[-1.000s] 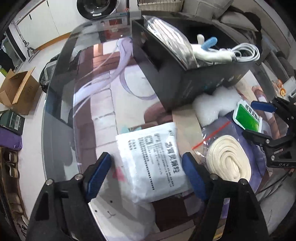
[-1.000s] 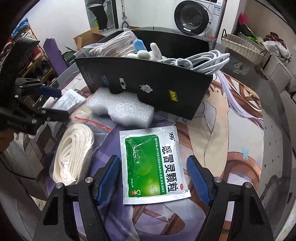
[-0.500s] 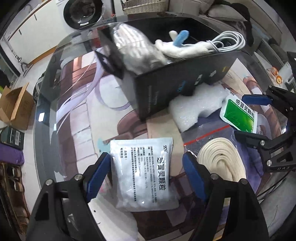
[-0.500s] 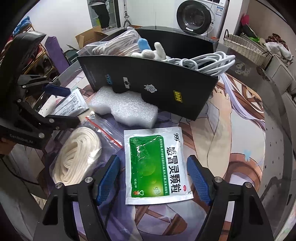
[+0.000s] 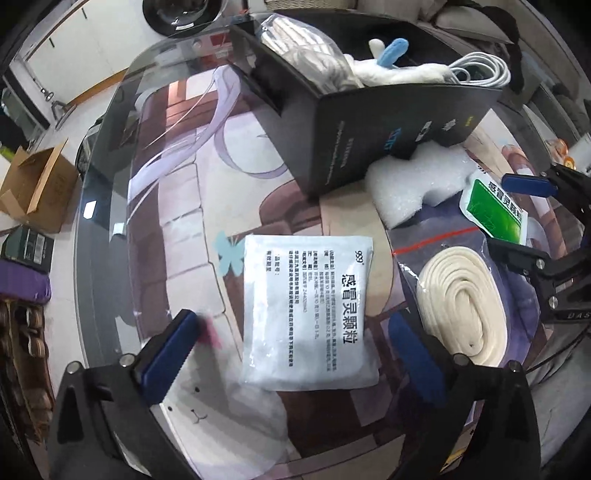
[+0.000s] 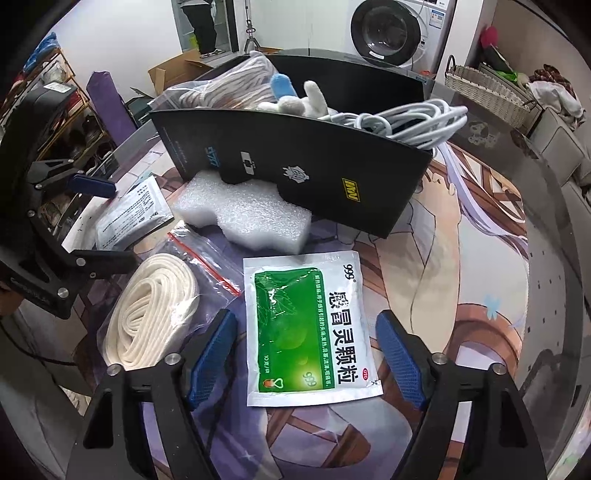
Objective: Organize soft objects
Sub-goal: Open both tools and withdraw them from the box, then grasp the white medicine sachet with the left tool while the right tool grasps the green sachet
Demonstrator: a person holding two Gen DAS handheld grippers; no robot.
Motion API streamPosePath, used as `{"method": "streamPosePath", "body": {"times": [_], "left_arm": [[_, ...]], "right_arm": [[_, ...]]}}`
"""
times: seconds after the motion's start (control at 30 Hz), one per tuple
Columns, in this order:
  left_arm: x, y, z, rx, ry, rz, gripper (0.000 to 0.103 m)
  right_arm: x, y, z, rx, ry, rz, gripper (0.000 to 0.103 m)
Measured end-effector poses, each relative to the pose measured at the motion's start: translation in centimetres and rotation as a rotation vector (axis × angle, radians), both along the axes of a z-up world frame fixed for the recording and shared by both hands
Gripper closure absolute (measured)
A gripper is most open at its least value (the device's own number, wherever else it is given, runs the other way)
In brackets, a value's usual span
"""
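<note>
The left tongs (image 5: 295,354) stand wide over the white sachet (image 5: 308,314), which lies flat on the surface (image 5: 177,206) between the blue pads without touching either. The right tongs (image 6: 304,354) are also wide, straddling the green sachet (image 6: 306,328) that lies flat between their pads.

Between the two sachets sits a clear zip bag holding a coil of cream rope (image 6: 147,314), its edge just beside the right tongs' left pad. Beyond it a white foam block (image 6: 243,214) rests against the foot of the black box (image 6: 306,166), partly under the box's front wall. The box holds a bagged striped bundle (image 6: 221,88), a white plush toy with a blue ear (image 6: 295,99) and a coiled white cable (image 6: 399,118). A washing machine (image 6: 391,33) and a wicker basket (image 6: 487,92) stand behind.

Compared with half a second ago, the left tongs' view has swung, so the white sachet now lies squarer and more central between the pads. The right tongs have barely shifted, and the green sachet lies where it was.
</note>
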State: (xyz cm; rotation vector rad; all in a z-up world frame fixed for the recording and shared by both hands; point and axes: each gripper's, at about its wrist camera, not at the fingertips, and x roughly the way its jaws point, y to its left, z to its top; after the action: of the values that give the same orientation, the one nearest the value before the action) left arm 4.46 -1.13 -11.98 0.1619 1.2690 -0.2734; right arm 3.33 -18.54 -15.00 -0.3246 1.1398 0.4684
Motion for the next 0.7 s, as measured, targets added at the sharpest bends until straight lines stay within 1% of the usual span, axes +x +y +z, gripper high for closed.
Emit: {"method": "streamPosePath", "body": {"times": [0.07,0.1,0.3,0.37,0.47,0.5,0.6,0.7], "left_arm": [[0.0,0.0,0.0,0.002,0.009,0.022,0.0],[0.1,0.1,-0.1,0.001,0.009,0.034,0.0],[0.1,-0.1,0.0,-0.011,-0.018,0.051,0.0],[0.0,-0.3,0.0,-0.01,-0.025,0.053,0.0],[0.2,-0.3,0.0,-0.012,-0.028,0.059,0.0],[0.4,-0.2,0.0,-0.012,-0.027,0.061,0.0],[0.5,-0.1,-0.1,-0.014,-0.03,0.058,0.0],[0.1,-0.1,-0.1,-0.016,-0.04,0.047,0.0]], "right_arm": [[0.3,-0.3,-0.2,-0.01,0.009,-0.018,0.008],[0.4,-0.4,-0.5,-0.014,0.018,-0.031,0.001],[0.9,-0.6,-0.5,-0.021,0.032,-0.086,0.001],[1.0,-0.6,-0.4,-0.019,0.019,-0.096,0.001],[1.4,-0.7,-0.5,-0.008,0.017,-0.17,0.001],[1.6,-0.5,-0.5,-0.023,0.028,-0.18,0.001],[2.3,-0.4,-0.5,-0.036,0.061,-0.162,0.001],[2.6,-0.2,-0.4,-0.048,0.068,-0.138,0.001]]}}
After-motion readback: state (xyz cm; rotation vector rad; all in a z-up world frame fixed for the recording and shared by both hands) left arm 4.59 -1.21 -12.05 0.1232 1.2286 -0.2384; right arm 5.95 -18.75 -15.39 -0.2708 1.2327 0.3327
